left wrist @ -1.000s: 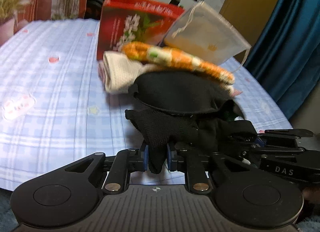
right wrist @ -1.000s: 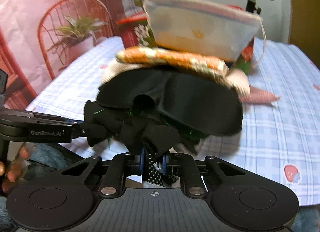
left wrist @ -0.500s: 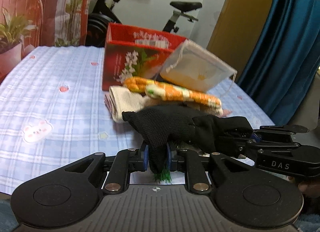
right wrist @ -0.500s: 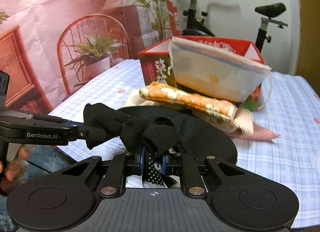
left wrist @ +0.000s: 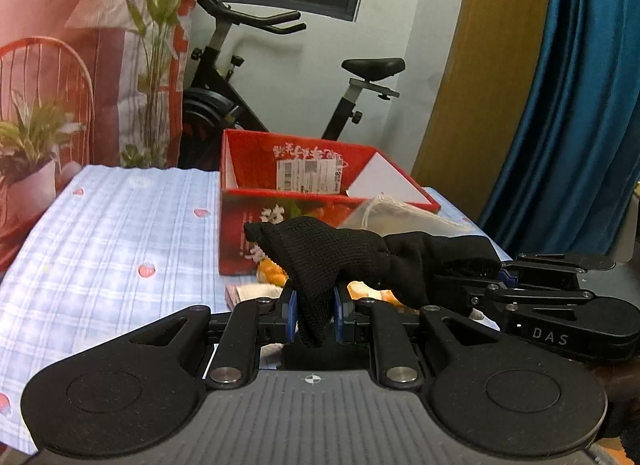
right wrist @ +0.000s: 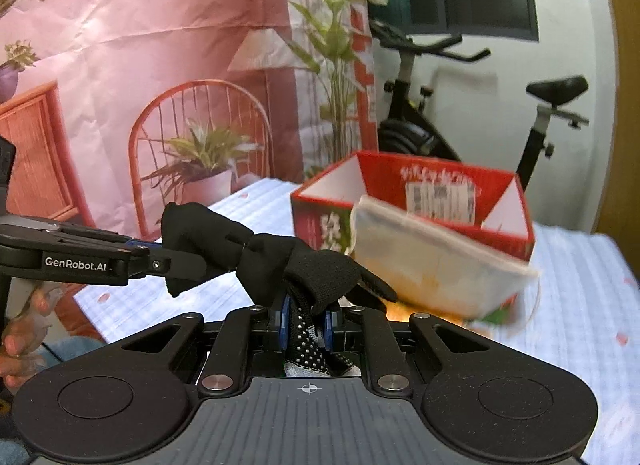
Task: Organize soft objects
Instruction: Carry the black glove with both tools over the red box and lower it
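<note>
Left gripper (left wrist: 314,311) and right gripper (right wrist: 306,321) each clenched on opposite ends of black glove (left wrist: 324,261); knit limp, light, sags between grips; hold bunched ends.

We are pinching a black glove (left wrist: 320,261) in our left gripper (left wrist: 314,315), while our right gripper (left wrist: 496,279) is clamping its other end.

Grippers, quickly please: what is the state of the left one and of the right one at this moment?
Left gripper: closed, holding one end of the black glove.
Right gripper: closed, holding the other end of the same black glove.
</note>
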`<state>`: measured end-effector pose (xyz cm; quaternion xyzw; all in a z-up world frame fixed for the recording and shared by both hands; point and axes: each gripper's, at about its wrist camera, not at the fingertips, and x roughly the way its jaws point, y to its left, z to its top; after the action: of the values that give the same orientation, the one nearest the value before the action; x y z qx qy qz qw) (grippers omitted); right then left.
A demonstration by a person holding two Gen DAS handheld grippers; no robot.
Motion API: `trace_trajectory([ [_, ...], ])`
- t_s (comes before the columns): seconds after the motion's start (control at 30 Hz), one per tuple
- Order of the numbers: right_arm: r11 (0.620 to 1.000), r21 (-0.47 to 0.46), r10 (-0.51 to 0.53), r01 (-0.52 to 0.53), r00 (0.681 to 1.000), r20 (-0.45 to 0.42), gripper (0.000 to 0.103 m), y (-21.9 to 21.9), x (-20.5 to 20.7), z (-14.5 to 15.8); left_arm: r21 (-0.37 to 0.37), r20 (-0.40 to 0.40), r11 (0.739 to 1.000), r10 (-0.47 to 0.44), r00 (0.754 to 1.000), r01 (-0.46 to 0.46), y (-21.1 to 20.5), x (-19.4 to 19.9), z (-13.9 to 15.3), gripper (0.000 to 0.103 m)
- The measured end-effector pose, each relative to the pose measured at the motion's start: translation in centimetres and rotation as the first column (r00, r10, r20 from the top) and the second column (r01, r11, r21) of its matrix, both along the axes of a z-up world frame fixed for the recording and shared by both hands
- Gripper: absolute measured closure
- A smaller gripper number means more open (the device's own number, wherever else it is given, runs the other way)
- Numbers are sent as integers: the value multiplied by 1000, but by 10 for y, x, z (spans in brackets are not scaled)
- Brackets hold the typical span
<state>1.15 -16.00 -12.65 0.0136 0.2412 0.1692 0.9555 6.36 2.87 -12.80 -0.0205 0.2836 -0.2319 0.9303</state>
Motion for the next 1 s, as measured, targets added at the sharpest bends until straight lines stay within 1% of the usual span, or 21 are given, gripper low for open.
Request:
trace_trajectory([
  [0.1,1000,-29,-2,3,1000,13,88,0,9,4,-3,10,1000,0,1000,0,-3,5,3,84],
  [0.23,999,-32,4,-3,1000,20,88,0,17,11,-12,14,1000,-4,1000,4,-1,13,12,84],
  [0.43,999,13,29,-29,999,41,88,-15,42,42,-86,34,996,-18,999,21,-1,45,45,84],
  [0.5,999,9,37,-37,998,47,88,-21,56,56,-84,53,996,-27,998,31,-8,59,52,84],
  [0.6,999,-20,40,-39,998,58,88,-31,87,75,-53,70,998,-38,997,42,-26,87,60,84],
  [0.7,998,-52,41,-38,998,54,88,-42,123,84,-61,22,997,-38,999,39,-38,121,56,84],
  [0.77,998,-47,42,-40,999,34,88,-51,147,83,-68,-21,997,-34,999,32,-45,143,48,84],
  [0.87,999,-39,35,-36,999,-11,88,-64,182,71,-44,-81,999,-28,996,25,-56,171,33,84],
  [1.0,998,-42,35,-39,996,-82,88,-76,216,44,-9,-141,999,-36,989,35,-66,198,13,84],
])
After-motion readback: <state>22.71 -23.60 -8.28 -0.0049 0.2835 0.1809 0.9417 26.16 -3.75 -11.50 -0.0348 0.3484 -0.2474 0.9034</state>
